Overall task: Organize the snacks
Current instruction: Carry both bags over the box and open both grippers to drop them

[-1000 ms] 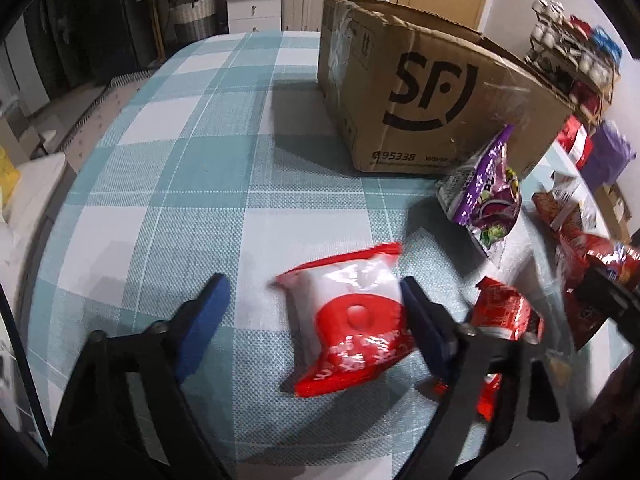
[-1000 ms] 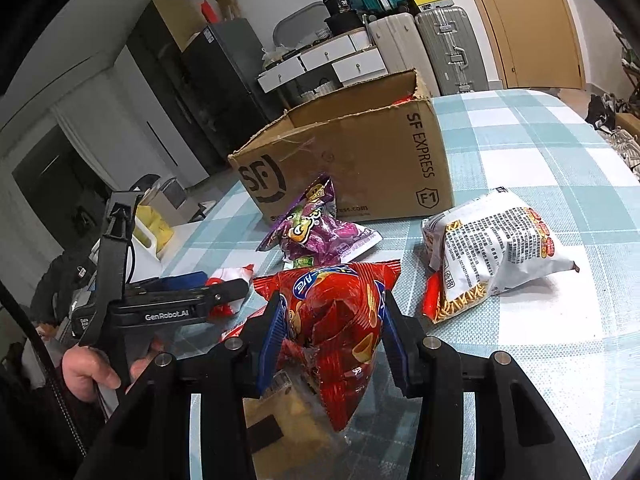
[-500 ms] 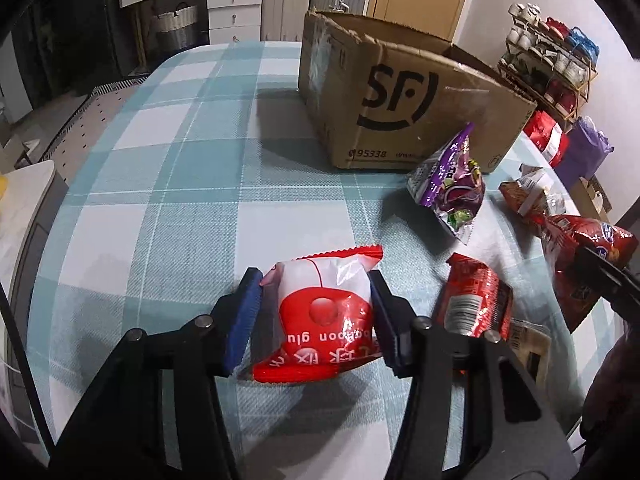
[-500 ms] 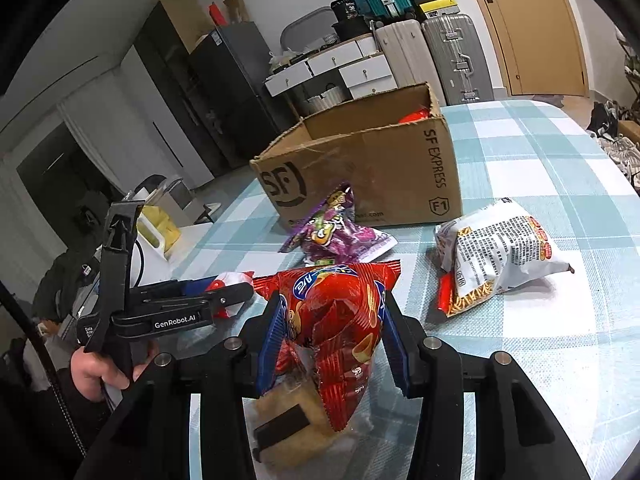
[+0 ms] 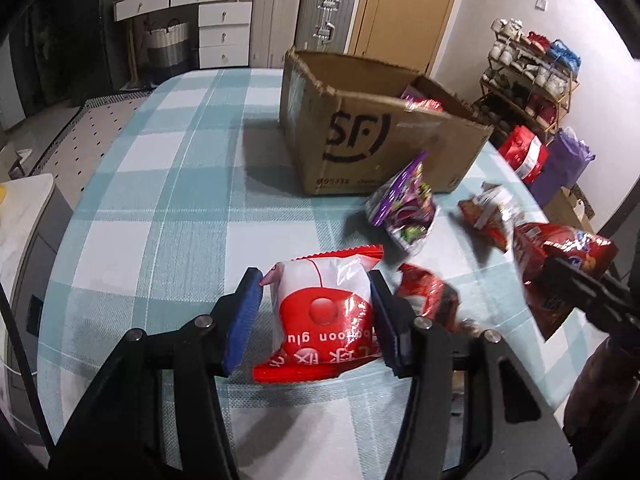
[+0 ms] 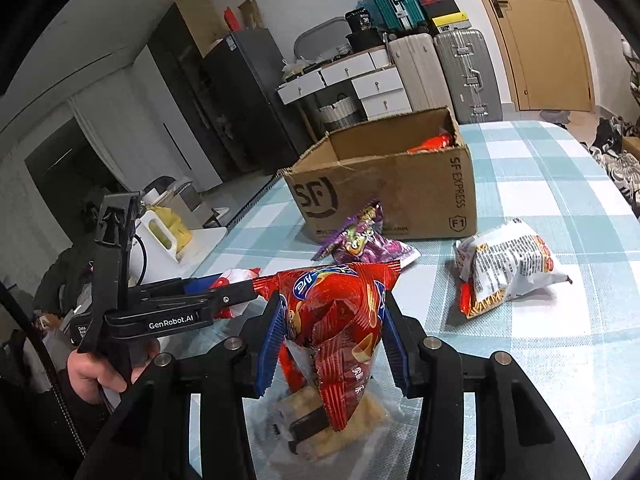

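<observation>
My left gripper (image 5: 316,292) is shut on a red and white snack bag (image 5: 320,316), held above the checked table (image 5: 168,184). My right gripper (image 6: 332,320) is shut on a red chip bag (image 6: 340,320), lifted off the table; that bag also shows at the right of the left wrist view (image 5: 560,256). The open SF cardboard box (image 5: 380,140) stands beyond both, with red packets inside (image 6: 434,143). The left gripper shows in the right wrist view (image 6: 236,294) to the left.
On the table lie a purple snack bag (image 5: 404,208), a white and red bag (image 6: 508,264), a small red packet (image 5: 428,300) and a clear biscuit pack (image 6: 336,428). Drawers, suitcases and a shoe rack (image 5: 532,76) stand around the table.
My left gripper closed on the red and white bag and lifted it. Both grippers rose and the box now looks farther away. The right gripper kept hold of the chip bag.
</observation>
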### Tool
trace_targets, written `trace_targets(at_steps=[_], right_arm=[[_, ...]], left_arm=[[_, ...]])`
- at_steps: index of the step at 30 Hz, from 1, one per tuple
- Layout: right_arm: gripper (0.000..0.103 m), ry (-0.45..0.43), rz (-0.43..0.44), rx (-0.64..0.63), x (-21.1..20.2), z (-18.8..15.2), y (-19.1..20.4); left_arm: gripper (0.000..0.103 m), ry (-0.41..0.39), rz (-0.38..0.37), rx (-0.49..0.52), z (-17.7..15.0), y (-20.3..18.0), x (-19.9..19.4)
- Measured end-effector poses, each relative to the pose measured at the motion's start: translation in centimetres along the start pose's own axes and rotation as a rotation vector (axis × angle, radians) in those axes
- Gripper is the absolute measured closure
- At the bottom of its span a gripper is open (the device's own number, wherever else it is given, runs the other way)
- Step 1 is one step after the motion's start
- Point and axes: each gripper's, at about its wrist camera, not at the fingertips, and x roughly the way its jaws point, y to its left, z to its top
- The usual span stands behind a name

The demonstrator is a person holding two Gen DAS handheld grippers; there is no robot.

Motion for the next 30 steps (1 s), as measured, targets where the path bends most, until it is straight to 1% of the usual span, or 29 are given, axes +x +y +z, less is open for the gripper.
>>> trace_targets(at_steps=[7,14,23,27,30], right_arm=[[0.057,-0.025,0.021,-0.008,-0.9,1.3,0.7],[0.057,-0.053,0.035,-0.015,-1.7,3.7,0.7],[0.057,-0.083,0.025,-0.063,-1.6,8.3,1.1],[0.057,-0.084,0.025,-0.076,-1.1,10.0,1.3],[0.057,-0.077,0.013,-0.097,-0.5,11.5,1.4]], left_arm=[[0.053,-0.037,-0.042,0.008,2.2,-0.7,-1.7],[0.053,-0.085,-0.075,0.048,5.2,-1.8,-3.0],[0.053,-0.126,-0.108,0.074,10.0,-2.7,-3.5],[0.053,-0.133,-0.115,0.094,12.1,-3.2,-3.3],[0.053,-0.126,-0.134,0.094,13.8,-3.5,-2.7]])
